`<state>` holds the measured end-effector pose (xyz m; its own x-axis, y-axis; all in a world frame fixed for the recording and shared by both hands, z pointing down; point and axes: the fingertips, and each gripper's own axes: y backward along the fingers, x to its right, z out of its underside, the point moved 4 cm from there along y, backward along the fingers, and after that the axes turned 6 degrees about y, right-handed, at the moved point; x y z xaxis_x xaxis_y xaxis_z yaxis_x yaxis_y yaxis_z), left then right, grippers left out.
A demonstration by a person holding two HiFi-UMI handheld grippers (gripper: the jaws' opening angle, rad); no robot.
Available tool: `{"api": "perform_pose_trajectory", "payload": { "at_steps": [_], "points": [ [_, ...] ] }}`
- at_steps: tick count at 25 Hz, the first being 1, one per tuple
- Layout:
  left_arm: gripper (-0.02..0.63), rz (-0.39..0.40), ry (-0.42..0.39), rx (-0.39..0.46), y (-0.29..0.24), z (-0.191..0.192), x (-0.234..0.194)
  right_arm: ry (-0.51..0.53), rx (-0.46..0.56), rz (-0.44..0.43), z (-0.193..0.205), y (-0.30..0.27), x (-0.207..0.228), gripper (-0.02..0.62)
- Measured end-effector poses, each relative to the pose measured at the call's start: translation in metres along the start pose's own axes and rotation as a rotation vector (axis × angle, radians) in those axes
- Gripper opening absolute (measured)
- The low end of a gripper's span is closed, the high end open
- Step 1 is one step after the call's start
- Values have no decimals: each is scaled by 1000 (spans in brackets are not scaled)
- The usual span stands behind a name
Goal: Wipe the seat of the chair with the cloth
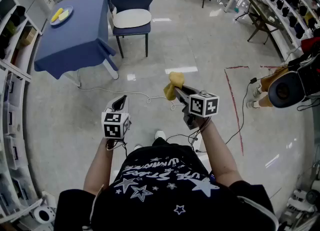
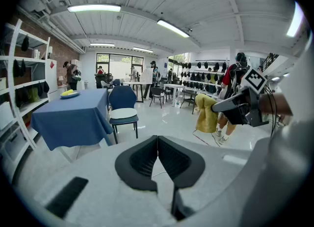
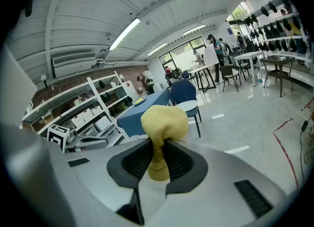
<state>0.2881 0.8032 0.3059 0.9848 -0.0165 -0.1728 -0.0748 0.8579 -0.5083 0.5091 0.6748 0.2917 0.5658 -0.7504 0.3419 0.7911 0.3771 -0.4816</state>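
Right tool (image 1: 178, 92) clamps the yellow cloth (image 1: 173, 84), its bunch poking forward, ready for wiping, well short of the blue chair (image 1: 131, 19). Left tool (image 1: 120, 103) is clenched on nothing, likely spare.

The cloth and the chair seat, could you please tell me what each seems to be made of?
The cloth, pinched in the right gripper, looks like a matte yellow woven or knitted textile: a coarse ribbed texture shows and it bunches softly. The chair seat looks like a smooth, pale padded cushion, possibly vinyl or faux leather; too far to be sure.
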Motion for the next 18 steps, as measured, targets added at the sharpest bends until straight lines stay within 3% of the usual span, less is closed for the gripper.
{"api": "perform_pose_trajectory", "payload": {
  "at_steps": [6,9,18],
  "points": [
    [20,29,21,-25,-10,3,5,-15,0,9,0,0,6,78],
    [20,18,-4,-32,-18,1,7,-13,-6,12,1,-1,14,78],
    [21,-4,28,-61,-48,-2,17,-18,-15,27,-2,-10,56,78]
  ]
}}
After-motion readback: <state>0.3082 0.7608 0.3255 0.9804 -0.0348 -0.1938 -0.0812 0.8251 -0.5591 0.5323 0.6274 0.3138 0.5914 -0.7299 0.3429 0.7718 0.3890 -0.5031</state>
